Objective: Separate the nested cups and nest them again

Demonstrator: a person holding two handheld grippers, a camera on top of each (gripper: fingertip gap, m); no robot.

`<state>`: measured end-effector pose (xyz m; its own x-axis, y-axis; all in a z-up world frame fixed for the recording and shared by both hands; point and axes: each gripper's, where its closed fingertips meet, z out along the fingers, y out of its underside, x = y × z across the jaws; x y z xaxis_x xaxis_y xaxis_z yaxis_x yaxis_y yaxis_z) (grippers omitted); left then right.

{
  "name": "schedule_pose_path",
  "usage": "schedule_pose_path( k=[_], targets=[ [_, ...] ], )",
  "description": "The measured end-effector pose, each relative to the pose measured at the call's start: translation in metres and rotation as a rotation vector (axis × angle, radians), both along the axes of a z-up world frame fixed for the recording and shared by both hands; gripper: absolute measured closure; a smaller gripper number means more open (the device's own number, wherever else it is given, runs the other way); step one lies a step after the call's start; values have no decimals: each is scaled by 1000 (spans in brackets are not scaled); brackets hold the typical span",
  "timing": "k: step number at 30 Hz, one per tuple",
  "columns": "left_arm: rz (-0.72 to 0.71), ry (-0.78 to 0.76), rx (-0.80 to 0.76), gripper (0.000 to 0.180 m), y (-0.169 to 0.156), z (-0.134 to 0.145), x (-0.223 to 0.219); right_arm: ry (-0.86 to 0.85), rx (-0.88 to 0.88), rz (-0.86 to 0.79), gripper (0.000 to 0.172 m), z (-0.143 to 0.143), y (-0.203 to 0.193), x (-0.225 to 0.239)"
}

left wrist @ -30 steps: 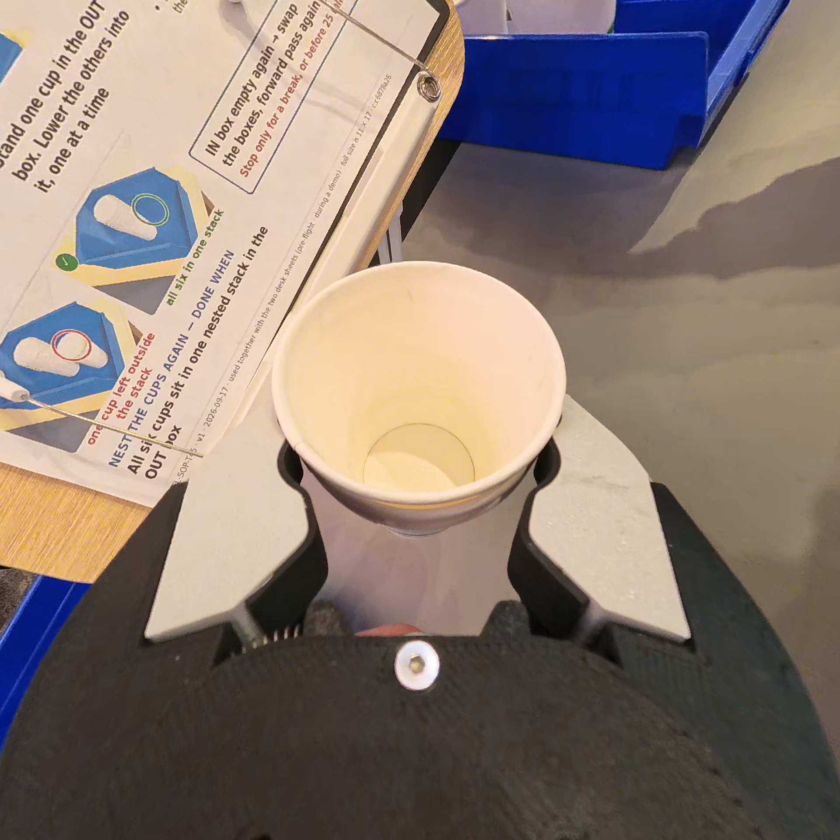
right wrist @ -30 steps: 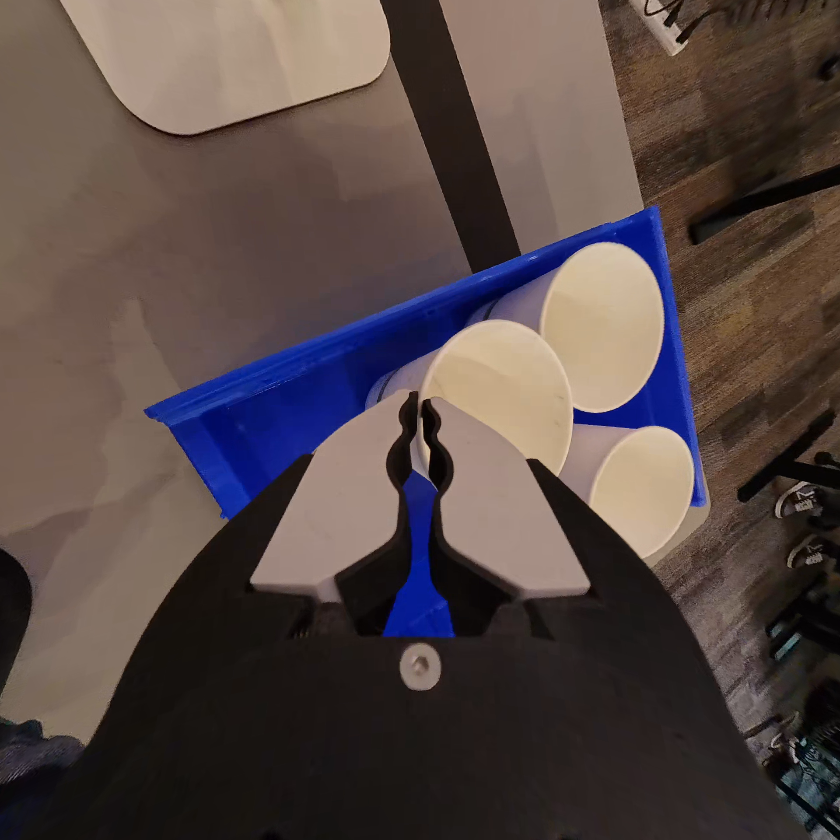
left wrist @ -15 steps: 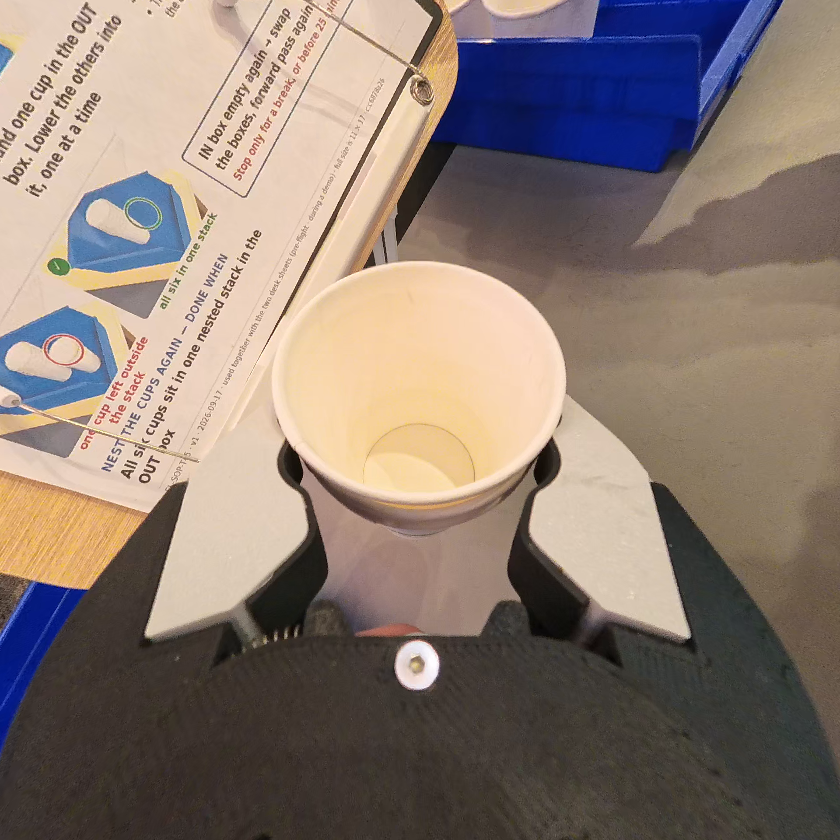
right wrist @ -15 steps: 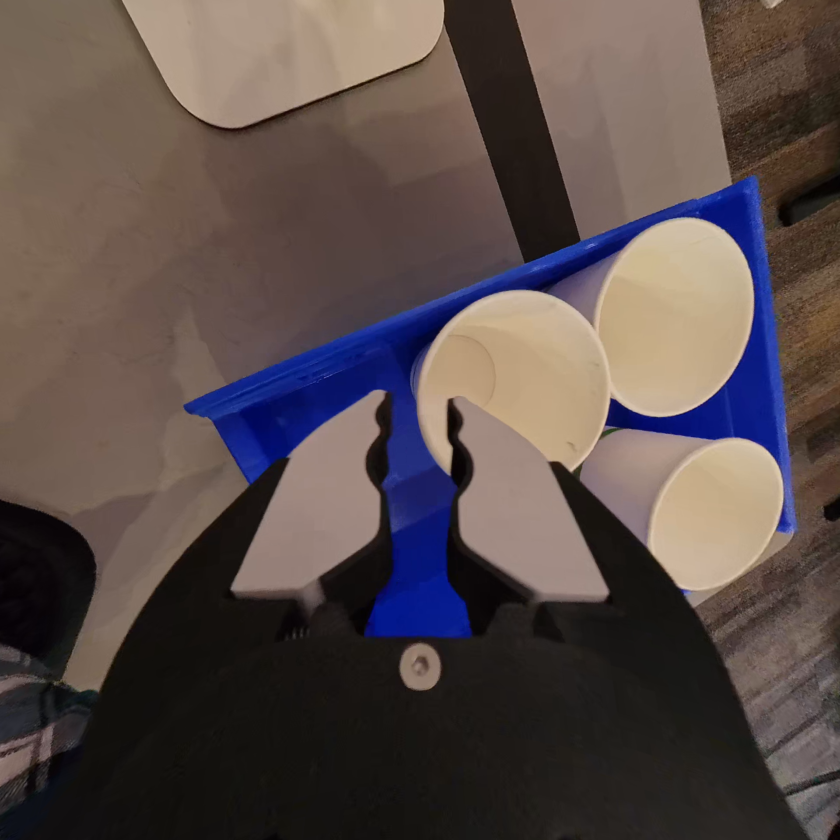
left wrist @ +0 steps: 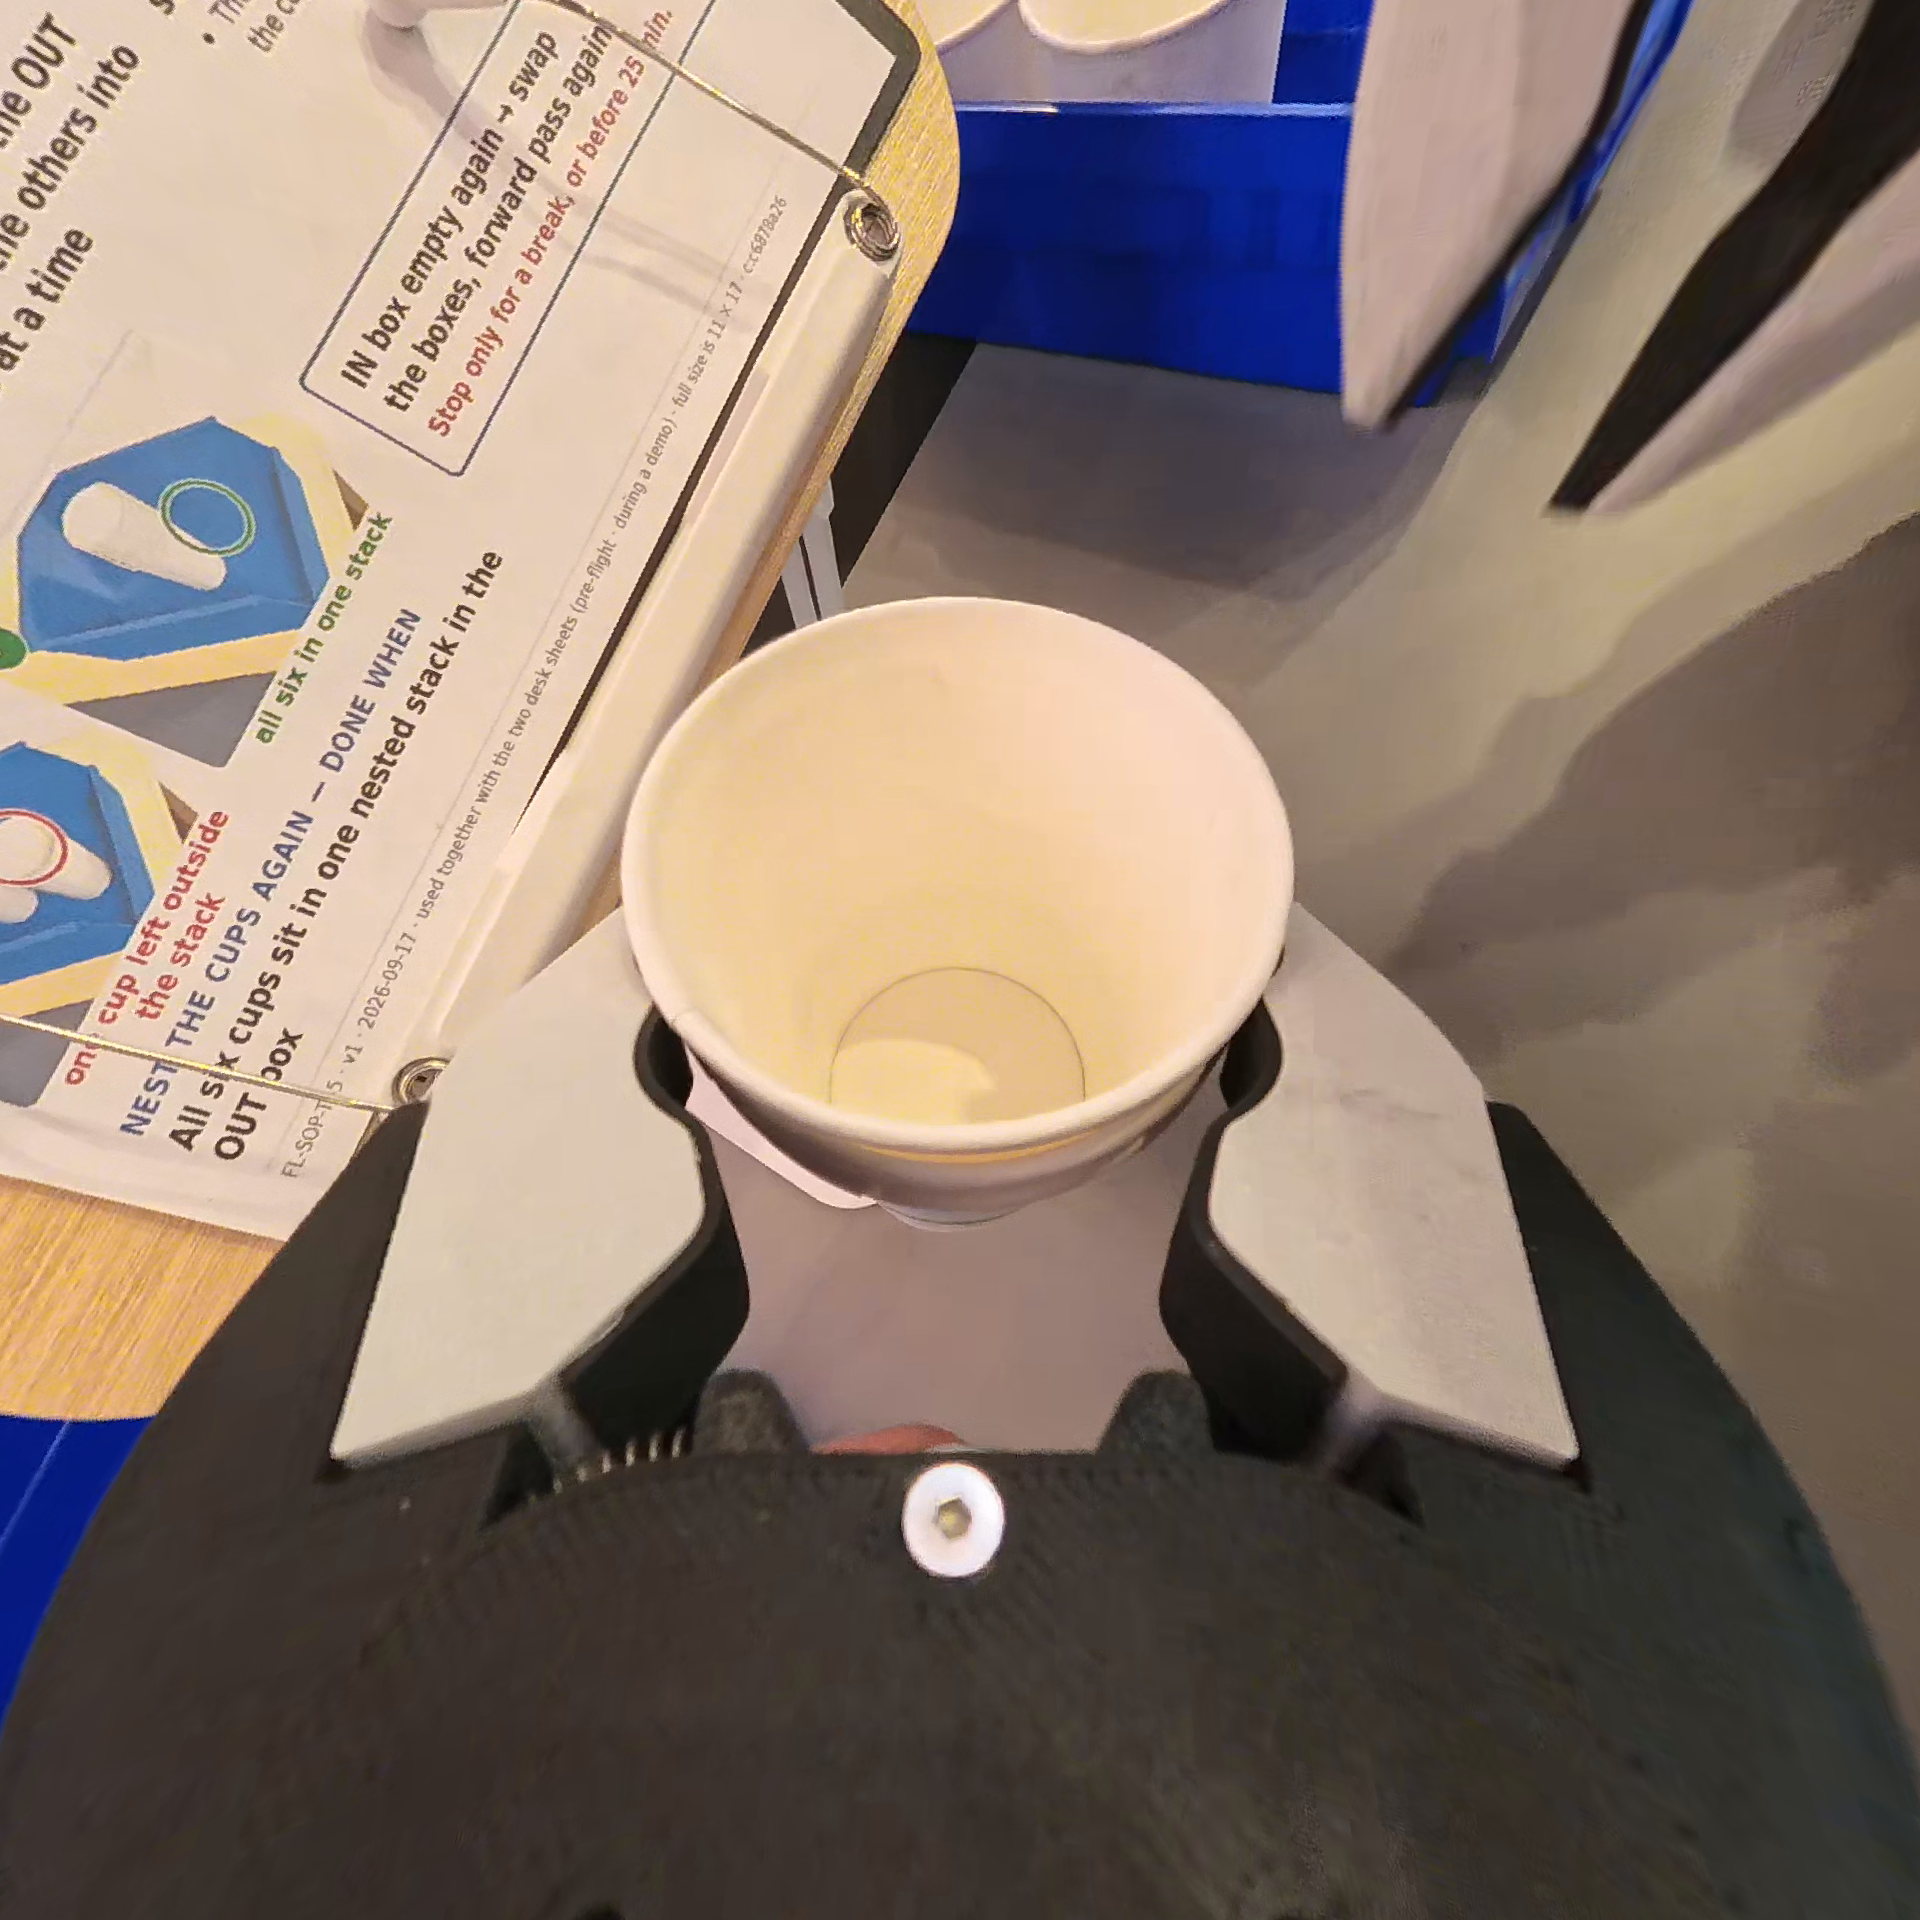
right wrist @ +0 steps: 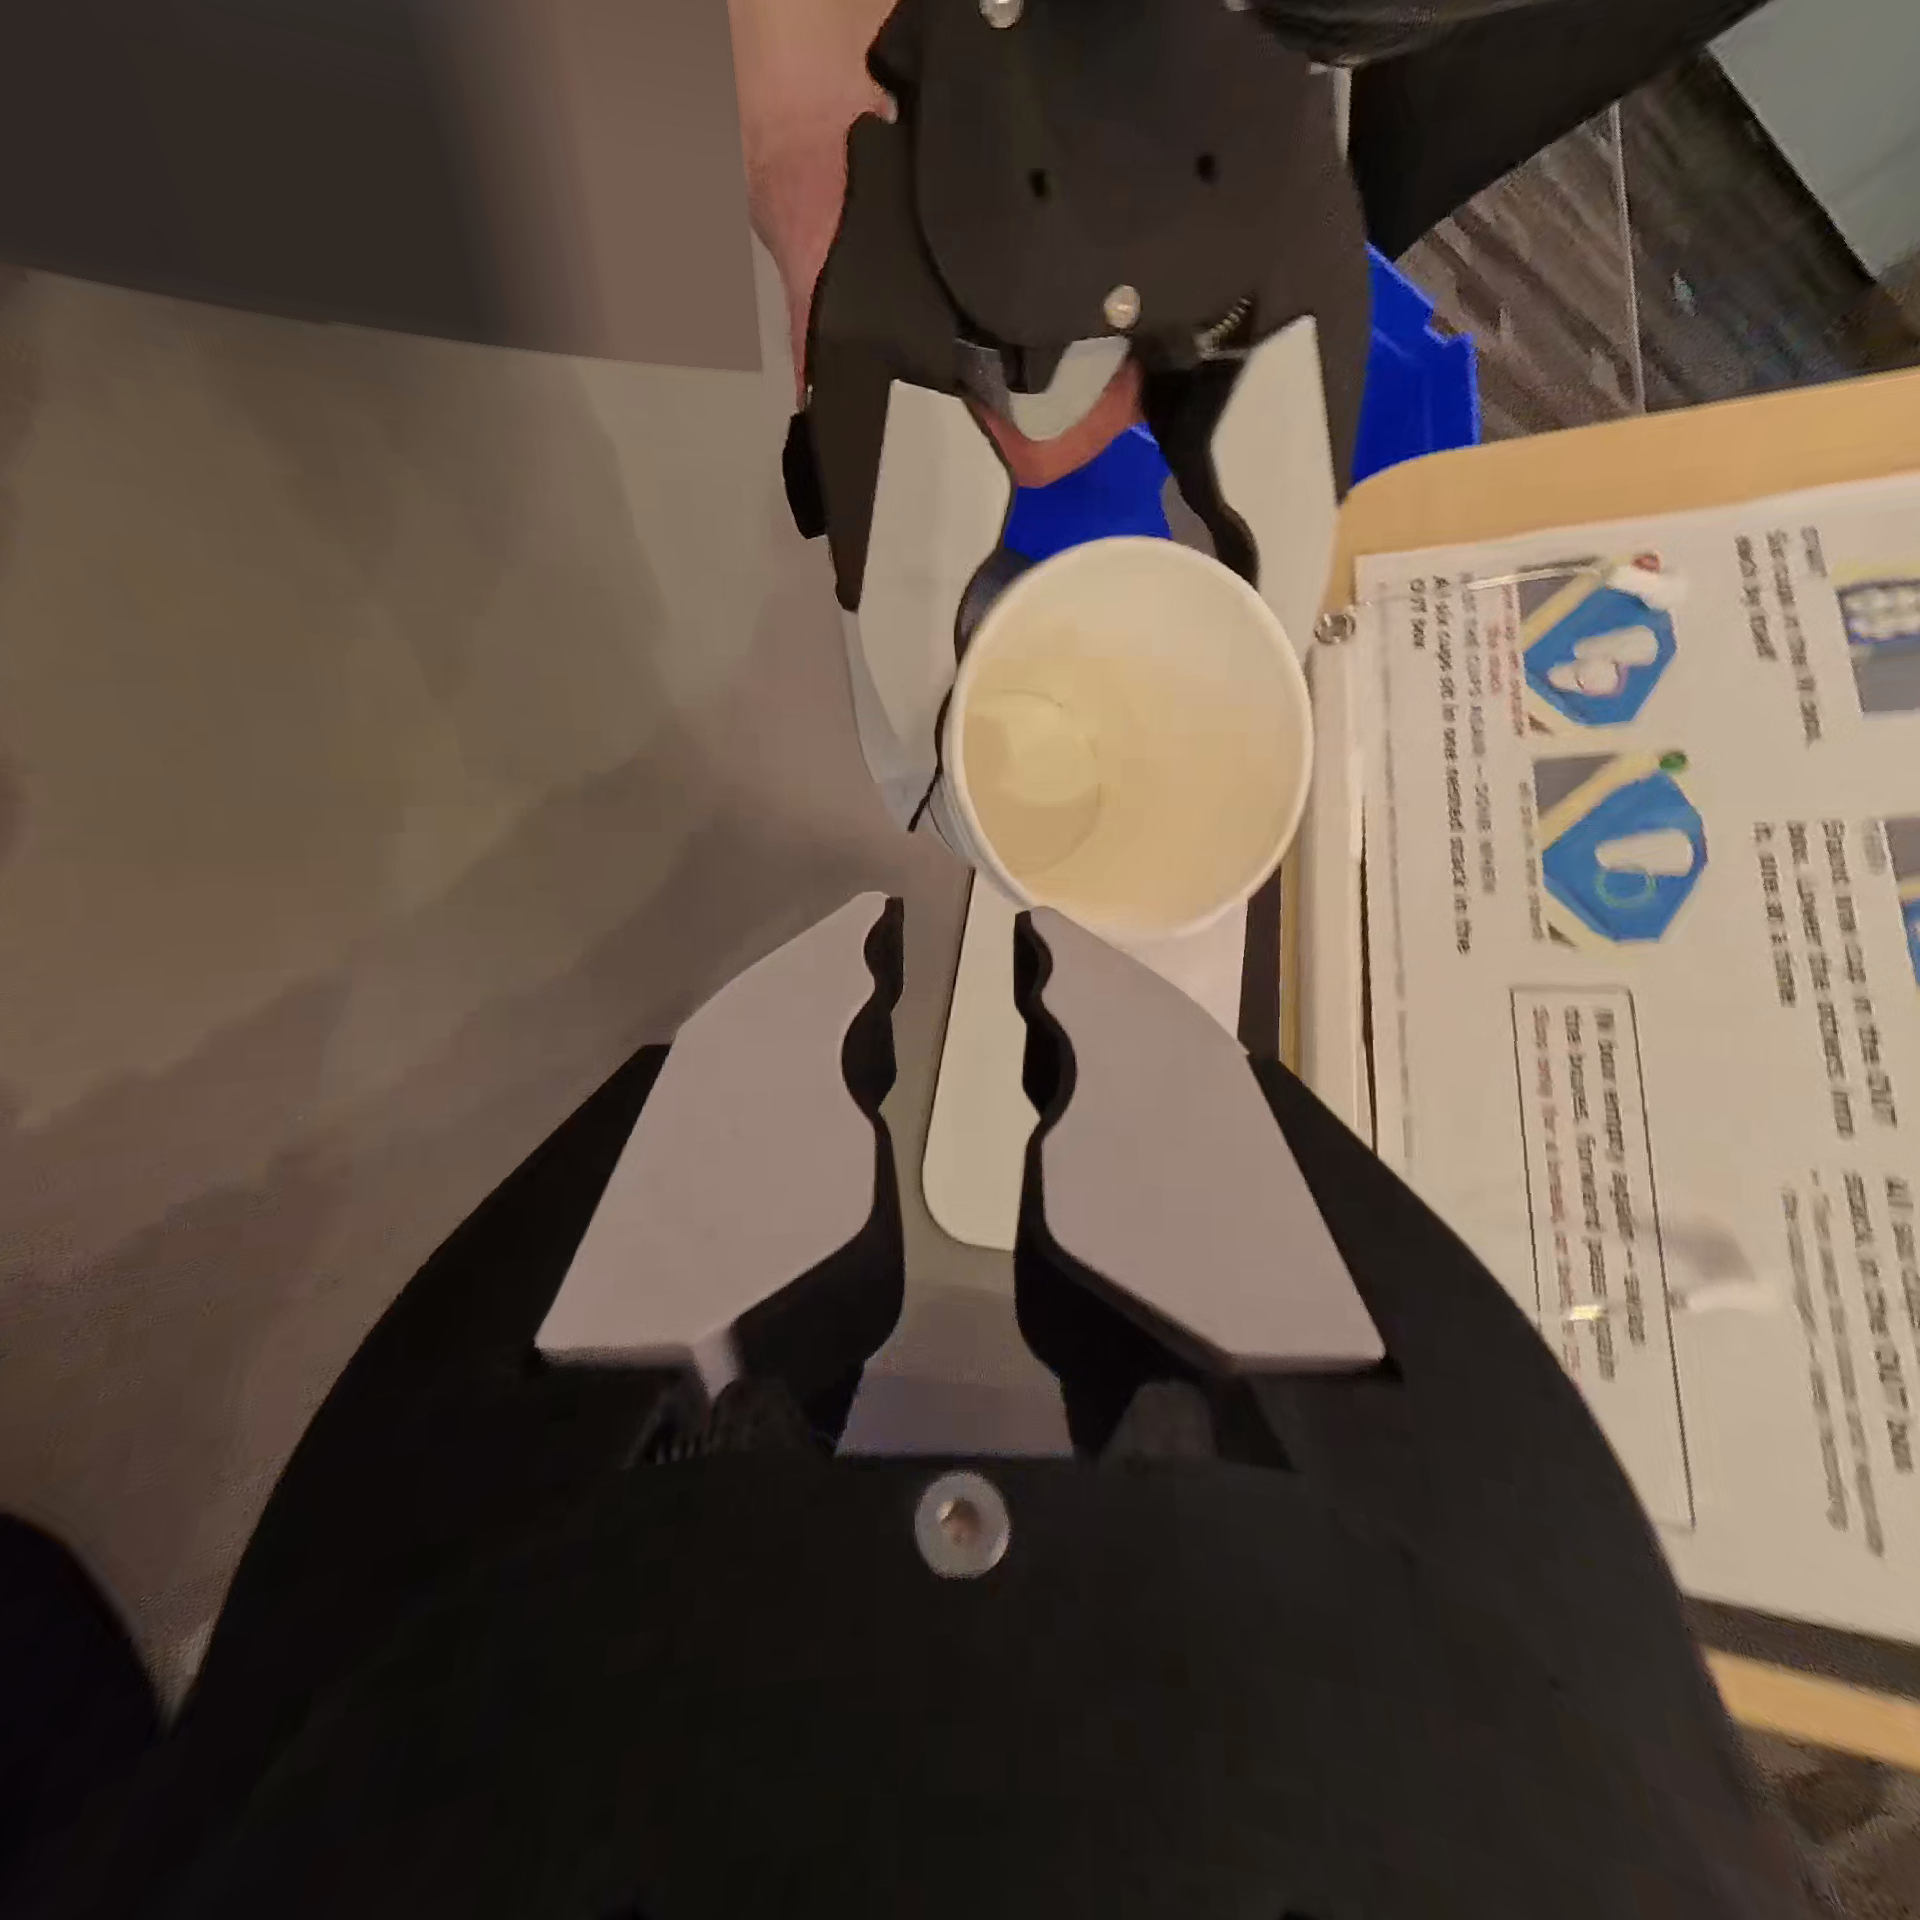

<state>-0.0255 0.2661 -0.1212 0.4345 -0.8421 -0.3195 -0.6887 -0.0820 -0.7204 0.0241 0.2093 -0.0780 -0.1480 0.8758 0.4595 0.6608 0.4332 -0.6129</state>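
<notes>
- Nearest in the left wrist view, the left gripper [left wrist: 956, 997] clamps a white paper cup [left wrist: 956, 894] below its rim, mouth toward the camera; faint edge lines at its base suggest more cups nested beneath it.
- The right gripper [right wrist: 954, 920] stands slightly parted with nothing between its fingers, its tips just short of the cup's rim.
- Beside lies a laminated instruction sheet [left wrist: 343, 436] on a wooden board [left wrist: 94, 1309].
- Farther off, a blue bin [left wrist: 1122, 218] shows paper cup rims [left wrist: 1101, 16] at its top edge.
- Separating looks under way; re-nesting remains.

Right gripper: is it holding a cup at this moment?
No. The right gripper has bare fingers slightly apart; the white cup sits in the left gripper.
</notes>
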Motion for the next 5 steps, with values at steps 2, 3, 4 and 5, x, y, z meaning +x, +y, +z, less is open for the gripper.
schedule_pose_path(
  k=[2, 3, 4, 5],
  targets=[
    [-7, 1, -5, 79, -2, 0, 1, 2, 13, 33, 156, -7, -4, -11],
    [-9, 4, -5, 79, -2, 0, 1, 6, 17, 45, 158, -9, -5, -15],
    [-13, 7, -8, 79, -3, -1, 1, 3, 26, 50, 159, -11, -5, -18],
    [-18, 8, -13, 79, -4, -2, 2, -7, 31, 52, 159, -15, -5, -20]
  ],
)
